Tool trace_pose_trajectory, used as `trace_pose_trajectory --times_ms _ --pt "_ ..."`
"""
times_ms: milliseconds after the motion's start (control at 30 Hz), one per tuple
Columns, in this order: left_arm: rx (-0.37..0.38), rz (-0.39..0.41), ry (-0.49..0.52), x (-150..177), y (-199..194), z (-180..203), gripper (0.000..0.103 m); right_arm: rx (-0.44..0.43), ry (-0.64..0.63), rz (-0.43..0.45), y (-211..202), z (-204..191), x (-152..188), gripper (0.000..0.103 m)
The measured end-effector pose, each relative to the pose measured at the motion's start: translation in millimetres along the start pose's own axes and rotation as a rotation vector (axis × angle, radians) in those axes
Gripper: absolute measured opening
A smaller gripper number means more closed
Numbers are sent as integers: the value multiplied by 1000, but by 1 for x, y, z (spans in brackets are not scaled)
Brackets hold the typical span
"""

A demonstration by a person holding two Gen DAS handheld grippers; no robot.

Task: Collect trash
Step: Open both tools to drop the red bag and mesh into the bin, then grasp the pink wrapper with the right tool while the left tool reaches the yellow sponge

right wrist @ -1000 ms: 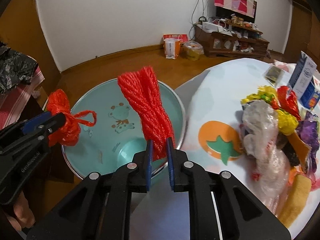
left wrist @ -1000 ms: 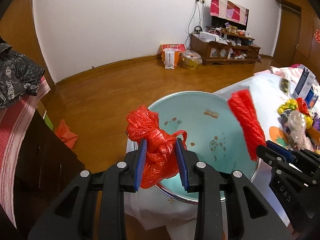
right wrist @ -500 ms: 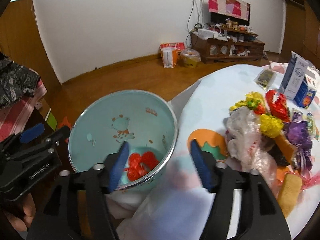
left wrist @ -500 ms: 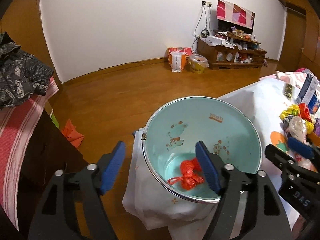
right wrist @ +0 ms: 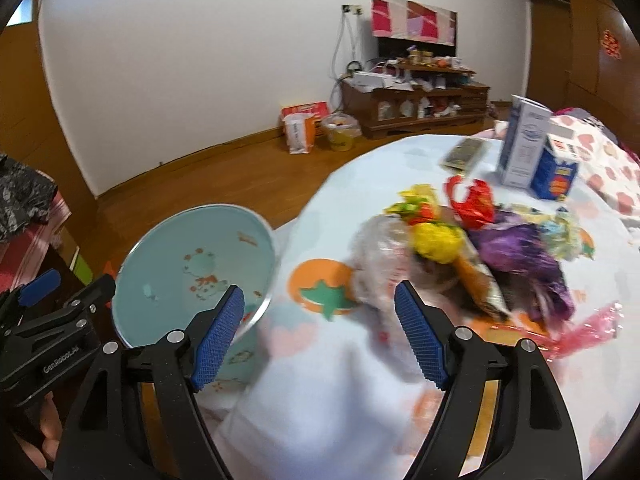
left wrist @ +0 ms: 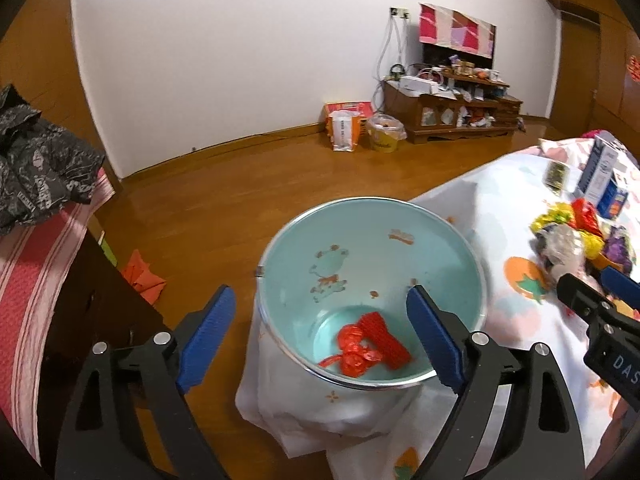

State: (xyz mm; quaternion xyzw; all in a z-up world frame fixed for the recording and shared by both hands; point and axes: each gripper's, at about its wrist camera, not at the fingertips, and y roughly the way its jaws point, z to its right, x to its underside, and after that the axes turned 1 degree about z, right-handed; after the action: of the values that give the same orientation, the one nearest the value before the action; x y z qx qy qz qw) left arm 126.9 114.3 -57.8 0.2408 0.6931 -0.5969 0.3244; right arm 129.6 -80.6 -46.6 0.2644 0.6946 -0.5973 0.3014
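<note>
Above bucket (left wrist: 370, 220) rim: left gripper (left wrist: 320, 334) empty, agape.

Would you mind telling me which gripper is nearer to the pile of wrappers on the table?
Right. The right gripper hangs open just before the pile of wrappers; the left gripper hangs open over the teal bucket.

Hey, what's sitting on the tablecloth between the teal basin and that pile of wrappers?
Only a printed orange tomato on the tablecloth; no object lies between the teal basin and the pile of wrappers. The right wrist view shows it best.
</note>
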Motion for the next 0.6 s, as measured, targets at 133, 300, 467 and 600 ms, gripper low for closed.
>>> trace_pose_trajectory --times_ms 133,300,467,600 --pt "25 4 30 3 -6 18 88 35 29 16 -10 18 6 77" --pt "62 4 72 8 -13 43 89 86 73 40 -27 46 15 77" --pt "104 -3 115 13 -18 70 89 142 125 57 -45 81 26 77" --pt "146 -8 150 18 -22 93 89 200 171 76 -60 108 36 77"
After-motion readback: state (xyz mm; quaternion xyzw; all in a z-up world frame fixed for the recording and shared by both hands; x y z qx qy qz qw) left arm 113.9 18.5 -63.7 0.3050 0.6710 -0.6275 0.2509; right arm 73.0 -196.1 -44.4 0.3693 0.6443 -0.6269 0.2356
